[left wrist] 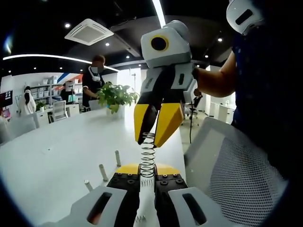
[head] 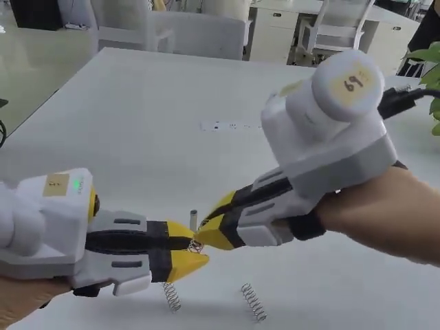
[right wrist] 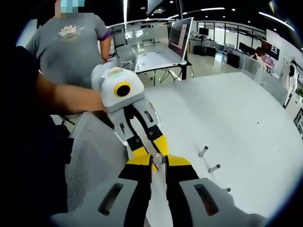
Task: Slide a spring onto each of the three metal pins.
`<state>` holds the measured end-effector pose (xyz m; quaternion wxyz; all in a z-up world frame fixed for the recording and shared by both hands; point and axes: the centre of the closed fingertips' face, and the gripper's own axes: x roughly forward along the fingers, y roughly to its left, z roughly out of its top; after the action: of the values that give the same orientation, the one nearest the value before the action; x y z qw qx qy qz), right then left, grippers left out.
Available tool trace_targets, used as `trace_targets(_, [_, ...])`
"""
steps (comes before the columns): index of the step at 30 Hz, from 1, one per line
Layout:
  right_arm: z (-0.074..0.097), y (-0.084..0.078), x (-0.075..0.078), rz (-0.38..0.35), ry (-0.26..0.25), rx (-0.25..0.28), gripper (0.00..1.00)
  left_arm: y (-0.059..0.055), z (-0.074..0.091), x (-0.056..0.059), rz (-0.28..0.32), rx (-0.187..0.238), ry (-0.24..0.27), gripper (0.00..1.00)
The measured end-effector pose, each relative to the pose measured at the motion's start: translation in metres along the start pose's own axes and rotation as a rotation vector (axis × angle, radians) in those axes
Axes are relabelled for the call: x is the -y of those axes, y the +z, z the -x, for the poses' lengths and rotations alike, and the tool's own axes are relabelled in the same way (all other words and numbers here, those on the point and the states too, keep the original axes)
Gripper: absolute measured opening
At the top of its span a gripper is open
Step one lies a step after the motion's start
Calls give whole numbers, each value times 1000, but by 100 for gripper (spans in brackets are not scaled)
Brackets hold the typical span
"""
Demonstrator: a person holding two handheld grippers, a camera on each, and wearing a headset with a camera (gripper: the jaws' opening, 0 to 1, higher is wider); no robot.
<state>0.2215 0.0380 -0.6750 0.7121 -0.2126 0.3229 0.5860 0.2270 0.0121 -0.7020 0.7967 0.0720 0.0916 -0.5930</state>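
A short metal spring (head: 197,246) is held above the white table between both grippers, which meet tip to tip. My left gripper (head: 192,253) comes in from the lower left and is shut on one end of the spring (left wrist: 147,158). From the right, my right gripper (head: 203,236) is shut on the other end, which shows as a small ring (right wrist: 159,160) at its tips. Three upright metal pins (left wrist: 118,158) (left wrist: 102,171) (left wrist: 87,185) stand bare in a row on the table. One pin (head: 193,220) shows just behind the fingertips. Two more springs (head: 171,296) (head: 253,302) lie on the table near the front edge.
The white table (head: 172,110) stretches far ahead, with a small label strip (head: 227,126) at mid-table. A mesh chair (left wrist: 236,175) is close beside the grippers. Chairs and desks stand beyond the far edge, and a green plant (head: 430,65) is at the right.
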Motion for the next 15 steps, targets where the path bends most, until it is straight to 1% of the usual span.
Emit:
trace_targets(4, [0, -5, -4, 75, 33, -103, 8, -3, -2, 5, -11, -24, -26, 3])
trace_targets(7, [0, -7, -4, 110, 55, -153, 8, -4, -3, 6, -22, -37, -31, 3])
trace_targets(10, [0, -12, -6, 150, 79, -217, 8, -5, -4, 9, -33, -54, -42, 3])
trace_targets(12, [0, -13, -7, 172, 89, -247, 8, -6, -4, 10, -41, -62, -50, 3])
trace_targets(15, [-1, -14, -8, 196, 100, -276, 8, -7, -5, 11, -48, -75, -54, 2])
